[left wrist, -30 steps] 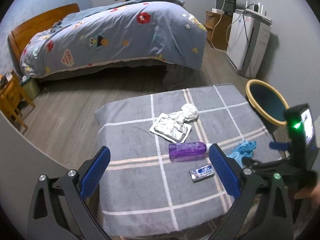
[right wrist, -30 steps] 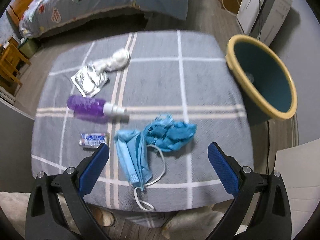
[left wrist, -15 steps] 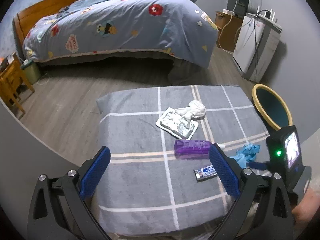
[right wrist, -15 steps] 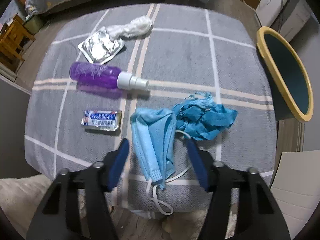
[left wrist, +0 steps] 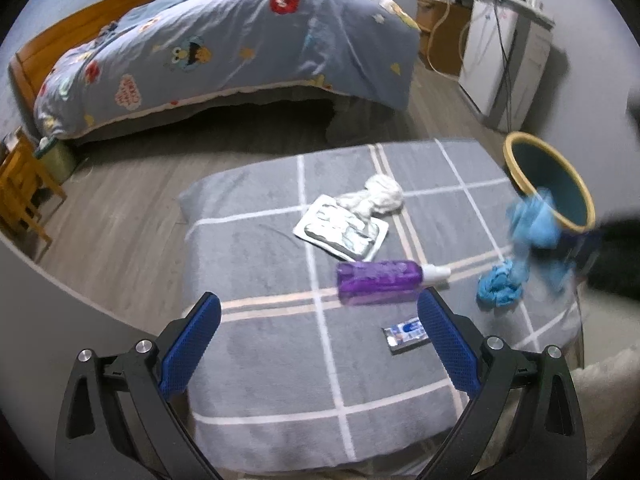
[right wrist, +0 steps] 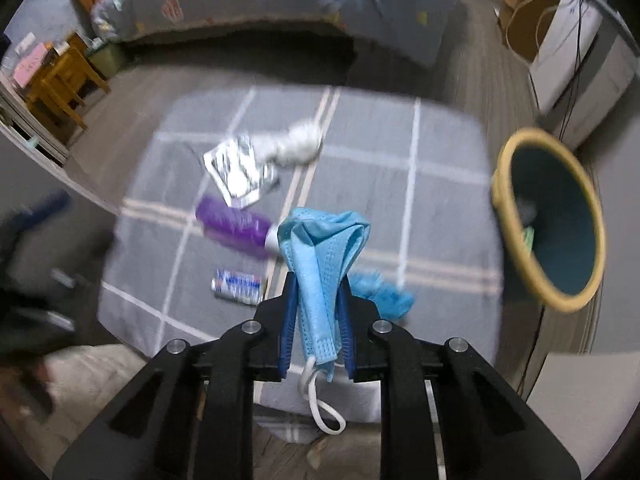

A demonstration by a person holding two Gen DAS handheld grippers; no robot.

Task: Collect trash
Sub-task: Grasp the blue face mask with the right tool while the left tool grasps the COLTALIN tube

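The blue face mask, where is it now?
The blue face mask is clamped in the right gripper, lifted above the grey blanket, left of the bin.

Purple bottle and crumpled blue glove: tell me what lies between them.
Nothing. In the left wrist view only bare grey blanket separates the purple bottle, its white cap pointing that way, from the crumpled blue glove.
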